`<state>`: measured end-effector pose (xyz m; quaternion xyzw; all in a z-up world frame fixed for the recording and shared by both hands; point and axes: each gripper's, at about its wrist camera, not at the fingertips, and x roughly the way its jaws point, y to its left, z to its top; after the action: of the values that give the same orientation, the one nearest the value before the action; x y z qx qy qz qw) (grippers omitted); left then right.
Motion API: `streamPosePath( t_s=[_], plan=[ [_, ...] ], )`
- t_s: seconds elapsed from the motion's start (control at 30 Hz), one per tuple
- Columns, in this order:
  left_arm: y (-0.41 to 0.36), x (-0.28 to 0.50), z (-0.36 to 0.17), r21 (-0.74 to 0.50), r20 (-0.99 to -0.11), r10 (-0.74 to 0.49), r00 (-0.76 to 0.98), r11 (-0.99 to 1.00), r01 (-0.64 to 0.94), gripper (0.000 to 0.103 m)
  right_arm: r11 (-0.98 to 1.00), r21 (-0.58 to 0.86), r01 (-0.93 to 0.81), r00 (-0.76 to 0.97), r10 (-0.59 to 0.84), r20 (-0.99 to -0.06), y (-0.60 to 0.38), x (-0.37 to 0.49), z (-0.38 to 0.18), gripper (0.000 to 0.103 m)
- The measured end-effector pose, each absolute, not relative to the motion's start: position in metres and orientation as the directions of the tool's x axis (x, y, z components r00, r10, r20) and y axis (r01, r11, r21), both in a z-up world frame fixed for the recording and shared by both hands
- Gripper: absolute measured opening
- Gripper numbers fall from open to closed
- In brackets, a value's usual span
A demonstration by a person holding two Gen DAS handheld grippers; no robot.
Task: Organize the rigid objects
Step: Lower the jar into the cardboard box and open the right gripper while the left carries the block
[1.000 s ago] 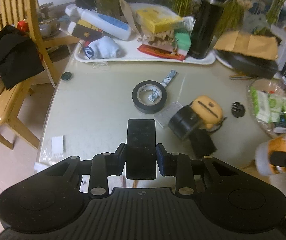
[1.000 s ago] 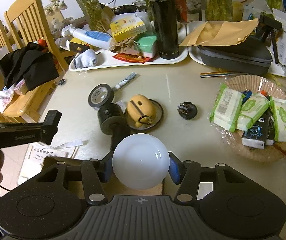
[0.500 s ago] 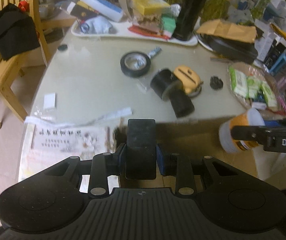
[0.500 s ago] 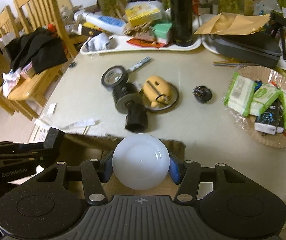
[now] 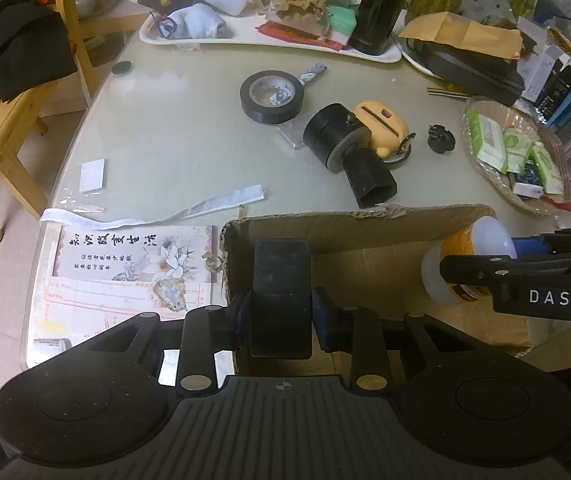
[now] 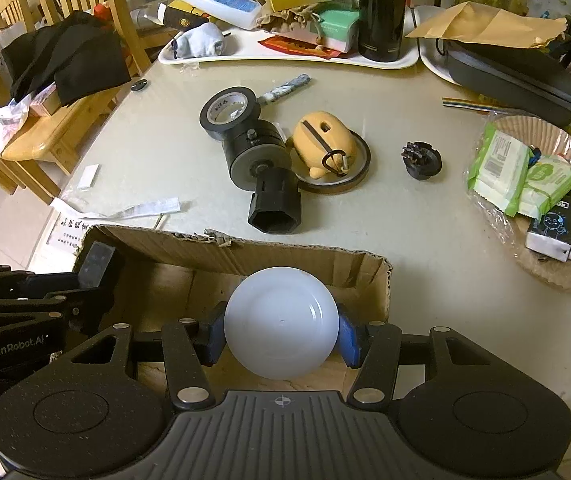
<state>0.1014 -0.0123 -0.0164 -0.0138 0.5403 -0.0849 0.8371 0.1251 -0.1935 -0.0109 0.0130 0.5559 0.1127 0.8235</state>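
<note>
My left gripper (image 5: pixel 281 314) is shut on a flat black block (image 5: pixel 281 280) and holds it over the left part of an open cardboard box (image 5: pixel 365 220). My right gripper (image 6: pixel 281 334) is shut on a white and orange jar (image 6: pixel 280 320), its white round end facing the camera, over the same box (image 6: pixel 245 252). The jar also shows in the left wrist view (image 5: pixel 465 264), and the black block in the right wrist view (image 6: pixel 95 258). On the table beyond the box lie a black tape roll (image 5: pixel 271 96), a black cylinder part (image 5: pixel 345 148), a yellow toy (image 5: pixel 381 124) and a small black knob (image 5: pixel 440 139).
A white tray (image 5: pixel 245 40) with bottles, boxes and a black flask (image 5: pixel 377 0) stands at the back. A basket of wet wipes (image 6: pixel 525 176) is at the right. A dark case (image 6: pixel 513 76) lies at back right. Papers (image 5: pixel 125 264) lie left of the box. Wooden chairs (image 6: pixel 65 92) stand left.
Both grippers have drawn back toward the table's near edge with their loads. The cardboard box has come into view, and both loads now hang over it.
</note>
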Motion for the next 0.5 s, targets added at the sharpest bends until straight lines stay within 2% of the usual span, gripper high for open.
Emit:
streamPosePath(
  t_s=[0.23,0.3,0.33,0.37,0.5],
  plan=[
    [-0.014,0.104,-0.017,-0.118,-0.895,-0.158,0.418,0.986,0.121,0.033,0.972,0.143,-0.185,0.349,0.201,-0.915,-0.193,0.126,-0.013,0.060],
    [-0.015,0.107,-0.020,-0.120,-0.904,-0.156,0.398,0.986,0.113,0.043,0.970,0.138,-0.198,0.369,0.204,-0.907,-0.191,0.126,-0.009,0.072],
    [-0.015,0.107,-0.021,-0.123,-0.905,-0.158,0.394,0.986,0.113,0.050,0.970,0.131,-0.203,0.382,0.202,-0.902,-0.190,0.125,-0.007,0.083],
    [-0.016,0.106,-0.021,-0.135,-0.902,-0.172,0.395,0.984,0.119,0.052,0.971,0.122,-0.207,0.400,0.198,-0.895,-0.190,0.124,-0.004,0.091],
    [-0.020,0.105,-0.021,-0.111,-0.903,-0.155,0.400,0.985,0.131,0.053,0.971,0.124,-0.205,0.418,0.201,-0.886,-0.191,0.125,0.001,0.096]
  ],
)
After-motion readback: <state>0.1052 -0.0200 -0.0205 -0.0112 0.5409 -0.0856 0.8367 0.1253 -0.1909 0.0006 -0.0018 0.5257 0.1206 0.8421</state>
